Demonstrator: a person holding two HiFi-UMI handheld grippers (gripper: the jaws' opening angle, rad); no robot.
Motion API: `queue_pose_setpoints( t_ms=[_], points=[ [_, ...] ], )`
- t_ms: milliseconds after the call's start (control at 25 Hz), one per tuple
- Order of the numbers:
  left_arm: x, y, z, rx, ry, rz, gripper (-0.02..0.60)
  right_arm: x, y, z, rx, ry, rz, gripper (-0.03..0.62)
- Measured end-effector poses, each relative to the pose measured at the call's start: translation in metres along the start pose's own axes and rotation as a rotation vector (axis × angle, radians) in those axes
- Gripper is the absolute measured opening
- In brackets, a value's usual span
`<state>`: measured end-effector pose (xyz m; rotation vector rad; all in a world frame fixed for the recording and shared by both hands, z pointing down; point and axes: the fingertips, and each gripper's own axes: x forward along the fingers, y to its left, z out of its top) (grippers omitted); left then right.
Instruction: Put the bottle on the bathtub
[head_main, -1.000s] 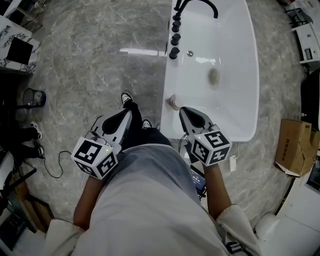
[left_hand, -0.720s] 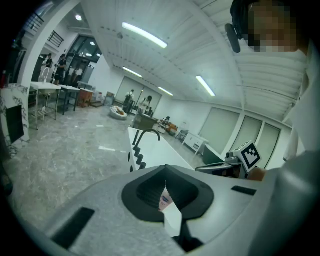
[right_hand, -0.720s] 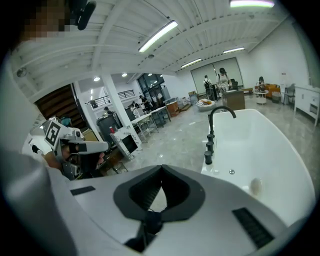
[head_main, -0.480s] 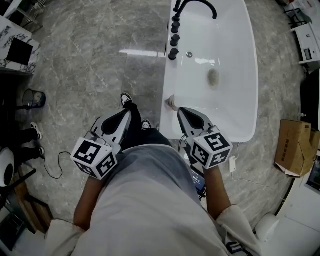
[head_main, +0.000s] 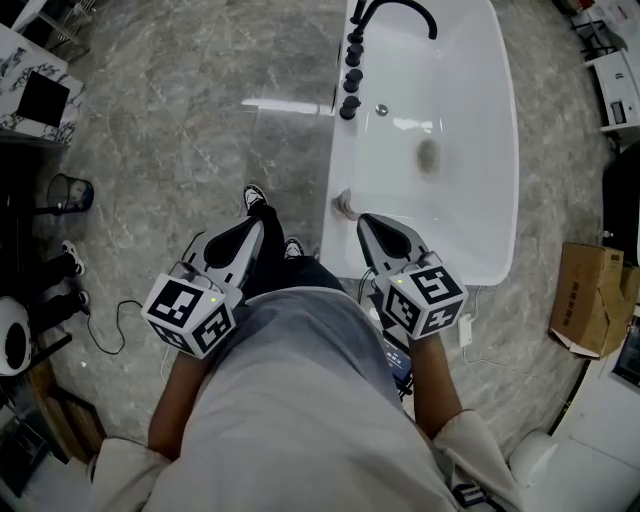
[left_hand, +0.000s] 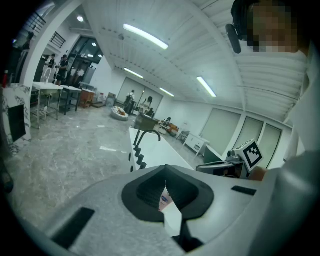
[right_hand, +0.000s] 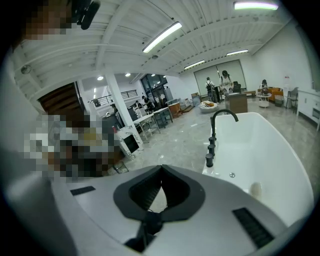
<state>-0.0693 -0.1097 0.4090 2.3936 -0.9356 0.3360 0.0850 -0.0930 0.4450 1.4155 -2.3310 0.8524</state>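
Both grippers are up in front of the person's chest. The left gripper (head_main: 258, 225) has its jaws pinched together at the tips with nothing clamped, and it's over the grey floor (head_main: 180, 130). The right gripper (head_main: 365, 220) is the same, tips closed and empty, over the near-left corner of the bathtub (head_main: 470, 210). The bottle (head_main: 345, 205) sits on the tub's left rim at the near end, just left of the right gripper's tips. The black faucet (head_main: 400, 10) and knobs (head_main: 350, 80) are way down the far end.
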Motion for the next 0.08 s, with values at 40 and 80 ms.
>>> queue_pose_setpoints(
  t_ms=[40, 80],
  points=[
    [-0.0011, -0.0001, -0.0002, 0.0, -0.001, 0.0, 0.008, -0.0006, 0.0013, 0.0007, -0.002, -0.003, 0.001, 0.011],
    [-0.0022, -0.0002, -0.0005, 0.0, -0.002, 0.0, 0.008, -0.0012, 0.0027, 0.0015, -0.004, -0.006, 0.001, 0.011]
  ],
)
